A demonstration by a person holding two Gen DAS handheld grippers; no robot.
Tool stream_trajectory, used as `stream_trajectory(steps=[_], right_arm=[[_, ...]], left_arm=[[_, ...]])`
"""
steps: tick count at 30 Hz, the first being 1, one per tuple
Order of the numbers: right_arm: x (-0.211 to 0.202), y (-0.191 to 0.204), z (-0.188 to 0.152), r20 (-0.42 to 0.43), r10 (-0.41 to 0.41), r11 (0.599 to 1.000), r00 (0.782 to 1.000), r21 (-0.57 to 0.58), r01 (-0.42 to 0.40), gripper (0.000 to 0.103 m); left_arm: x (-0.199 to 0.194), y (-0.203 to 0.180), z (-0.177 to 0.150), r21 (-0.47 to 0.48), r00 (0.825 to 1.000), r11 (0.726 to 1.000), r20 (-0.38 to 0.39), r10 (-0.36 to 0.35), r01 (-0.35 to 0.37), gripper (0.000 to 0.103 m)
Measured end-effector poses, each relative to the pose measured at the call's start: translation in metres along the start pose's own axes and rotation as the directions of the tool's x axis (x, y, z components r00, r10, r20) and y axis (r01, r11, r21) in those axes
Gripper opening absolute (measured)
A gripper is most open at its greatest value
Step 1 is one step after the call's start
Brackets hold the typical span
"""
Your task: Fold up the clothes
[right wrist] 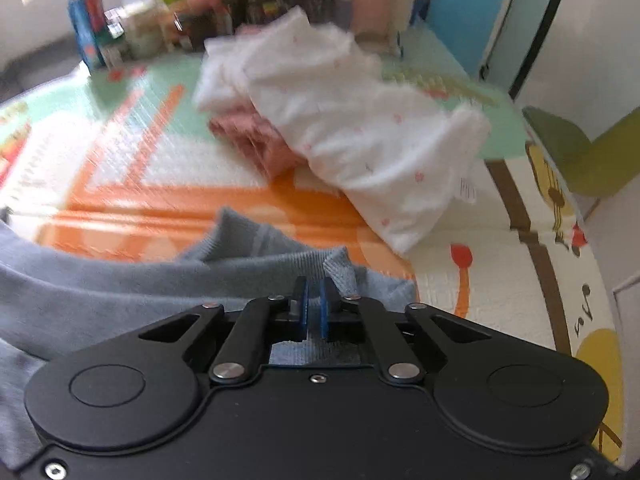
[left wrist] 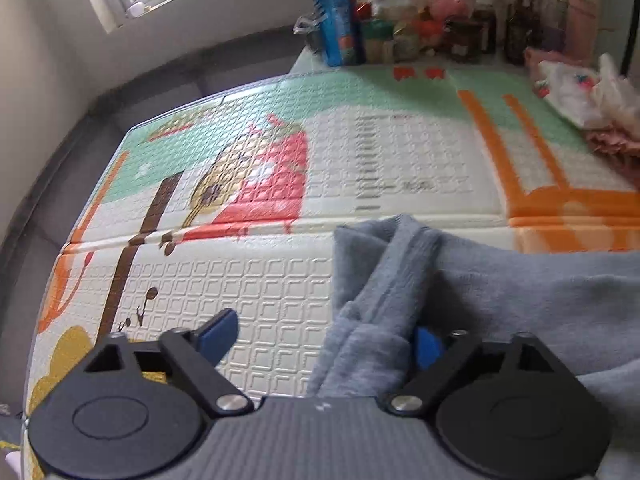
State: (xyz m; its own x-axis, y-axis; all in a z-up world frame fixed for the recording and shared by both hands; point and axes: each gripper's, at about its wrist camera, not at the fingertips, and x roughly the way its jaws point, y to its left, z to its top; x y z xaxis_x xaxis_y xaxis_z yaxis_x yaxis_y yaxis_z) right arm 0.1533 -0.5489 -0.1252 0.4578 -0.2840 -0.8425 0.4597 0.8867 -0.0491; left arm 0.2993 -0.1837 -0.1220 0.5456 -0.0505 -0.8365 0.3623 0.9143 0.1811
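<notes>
left wrist view: left gripper [left wrist: 324,338] with jaws spread wide, a bunched fold of the blue-grey garment [left wrist: 500,288] lying between them against the 3 o'clock finger, on the patterned play mat [left wrist: 280,280]. right wrist view: right gripper [right wrist: 315,312] pinched closed on the garment's ribbed edge; white clothing pile [right wrist: 340,120] at 12 o'clock.

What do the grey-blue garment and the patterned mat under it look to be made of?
Grey-blue garment: soft knit, probably cotton jersey or fleece; matte, with a ribbed band at the edge near the right gripper. Patterned mat: likely foam with a smooth printed skin; embossed square grid, slight sheen, fold seam across it. Neither is certain from looks alone.
</notes>
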Motion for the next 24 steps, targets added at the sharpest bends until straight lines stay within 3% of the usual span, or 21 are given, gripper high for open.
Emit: stream_trajectory(steps=[2, 5, 8, 17, 24], right_arm=[[-0.018, -0.002, 0.002, 0.033, 0.032, 0.999, 0.999, 0.026, -0.033, 0.02], [-0.049, -0.005, -0.003, 0.079, 0.059, 0.998, 0.995, 0.013, -0.06, 0.028], [-0.073, -0.01, -0.017, 0.093, 0.061, 0.998, 0.994, -0.01, -0.06, 0.036], [-0.113, -0.039, -0.105, 0.027, -0.003, 1.0, 1.0, -0.031, 0.004, 0.038], [-0.132, -0.055, -0.173, -0.024, -0.026, 1.0, 0.999, 0.007, 0.026, 0.046]], left_arm=[[-0.017, 0.001, 0.001, -0.008, 0.999, 0.999, 0.034, -0.038, 0.039, 0.083], [-0.049, 0.001, -0.002, 0.006, 0.988, 0.994, 0.108, -0.112, 0.112, 0.092], [-0.073, -0.001, -0.015, 0.046, 0.981, 0.99, 0.137, -0.139, 0.134, 0.094], [-0.094, 0.014, -0.086, 0.072, 0.989, 0.992, 0.092, -0.114, 0.108, 0.094], [-0.097, 0.04, -0.136, -0.012, 0.994, 0.995, 0.033, -0.102, 0.102, 0.094]])
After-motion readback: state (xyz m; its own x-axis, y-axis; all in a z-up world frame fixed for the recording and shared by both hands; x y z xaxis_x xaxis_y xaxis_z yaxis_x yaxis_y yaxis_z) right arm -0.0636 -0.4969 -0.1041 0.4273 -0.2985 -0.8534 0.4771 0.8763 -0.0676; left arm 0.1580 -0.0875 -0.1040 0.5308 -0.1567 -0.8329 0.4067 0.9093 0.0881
